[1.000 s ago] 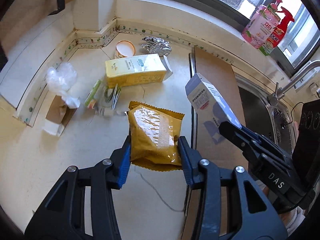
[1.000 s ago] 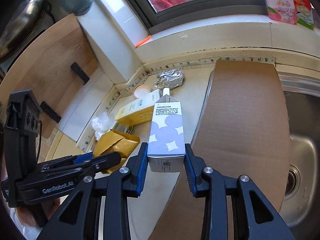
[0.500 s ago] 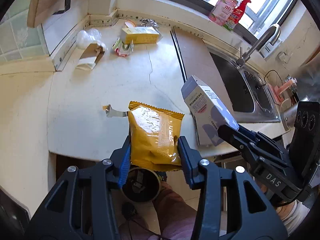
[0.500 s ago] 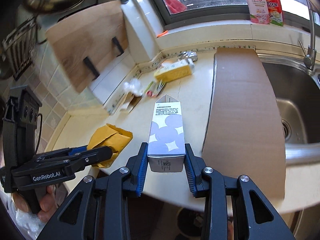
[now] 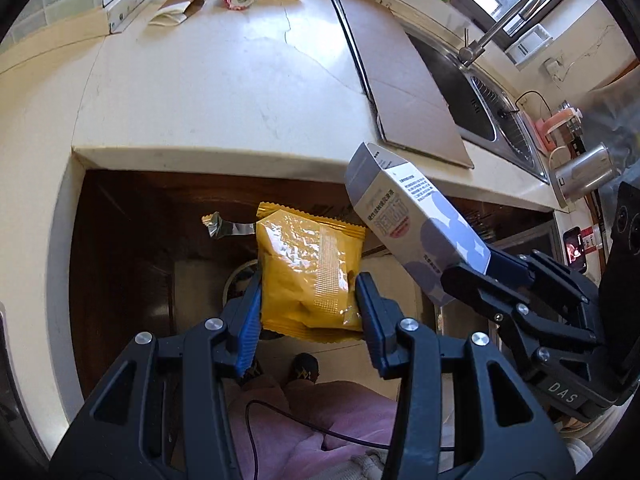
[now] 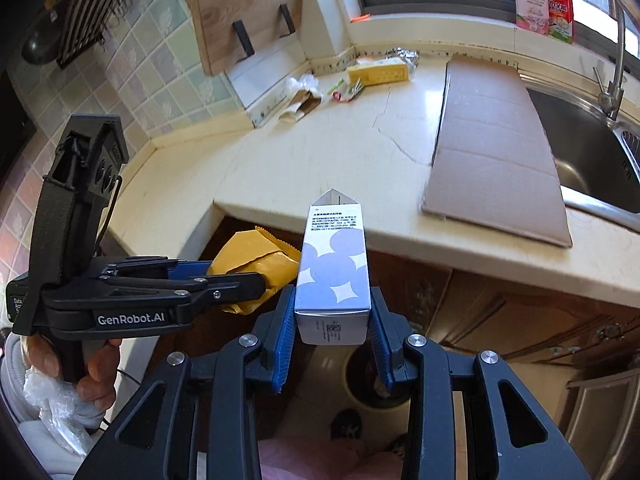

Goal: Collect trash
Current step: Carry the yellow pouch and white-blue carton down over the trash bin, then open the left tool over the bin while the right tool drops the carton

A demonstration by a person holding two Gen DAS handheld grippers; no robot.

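- Below the counter's near edge, over the floor: left gripper clamped on a yellow snack packet, blue pads pressed to both sides; torn foil strip hangs off packet's top left.
- Right gripper just right of it, closed on a white/lilac carton, gable end pointing away, tilted in left cam view.
- Packet & carton side by side, close, not touching as far as I can tell.
- Round bin w/ dark opening on floor under both grippers, partly hidden.
- Far left on countertop: yellow box, crumpled foil, clear plastic wrap, small cardboard sleeve.
- Flat cardboard sheet lies right of centre, beside steel sink.
- Person's hand grips the left tool's handle.
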